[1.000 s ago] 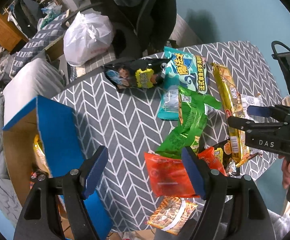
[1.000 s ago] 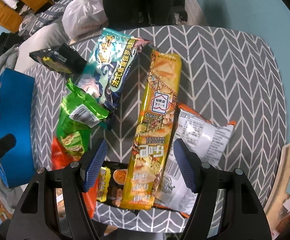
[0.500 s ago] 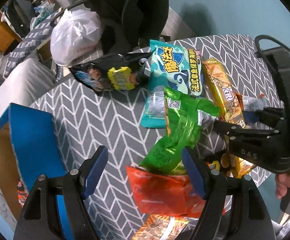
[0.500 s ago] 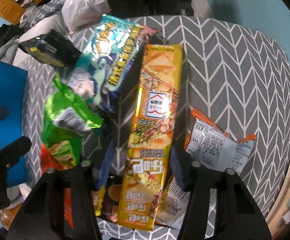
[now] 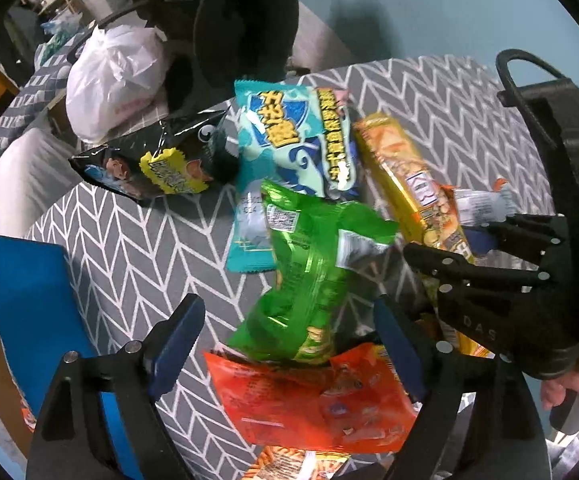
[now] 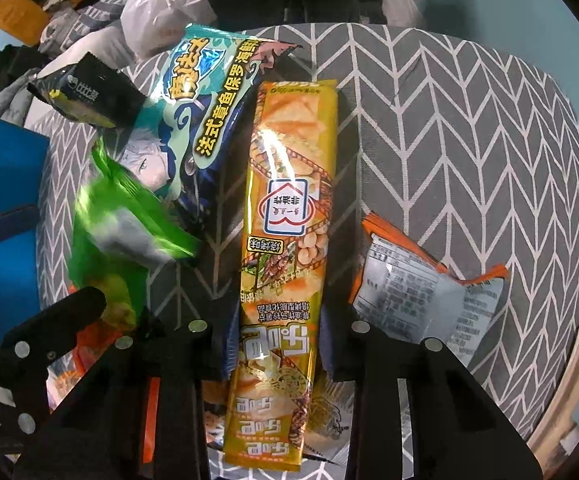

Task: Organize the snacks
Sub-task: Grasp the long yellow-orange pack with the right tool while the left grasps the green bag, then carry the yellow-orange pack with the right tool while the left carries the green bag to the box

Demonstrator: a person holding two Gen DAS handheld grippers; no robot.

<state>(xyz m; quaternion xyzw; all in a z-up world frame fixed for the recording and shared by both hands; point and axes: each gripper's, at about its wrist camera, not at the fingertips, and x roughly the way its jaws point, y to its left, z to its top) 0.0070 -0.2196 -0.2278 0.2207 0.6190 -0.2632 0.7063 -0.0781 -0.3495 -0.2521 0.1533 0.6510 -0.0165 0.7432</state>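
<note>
Your right tool [image 6: 277, 356] has just been closing, and its fingers now sit against both long edges of the yellow snack pack [image 6: 285, 232], clamped on its lower part. That pack is long and narrow, glossy gold, with a film-strip pattern, a white heart-shaped label at mid-length and large lettering near the end closest to you. It runs from 12 to 6 o'clock down the middle of the right wrist view, lying on the grey chevron-patterned counter [image 6: 469, 140].

At its 10 o'clock lies the teal bag [image 6: 193, 120] with yellow characters; at 9 o'clock, the crumpled green bag [image 6: 121, 216], blurred here. At 3 o'clock sits an orange-edged packet [image 6: 417, 288], its printed back up.

Your left tool [image 5: 285, 340] has just been opening and its blue-padded fingers stand wide apart, gripping nothing, over the green bag [image 5: 309, 280] and the orange-red bag [image 5: 309, 396] below it. A black bag [image 5: 157, 164] lies at 11 o'clock and the blue box flap [image 5: 29, 304] at 9 o'clock in that view.
</note>
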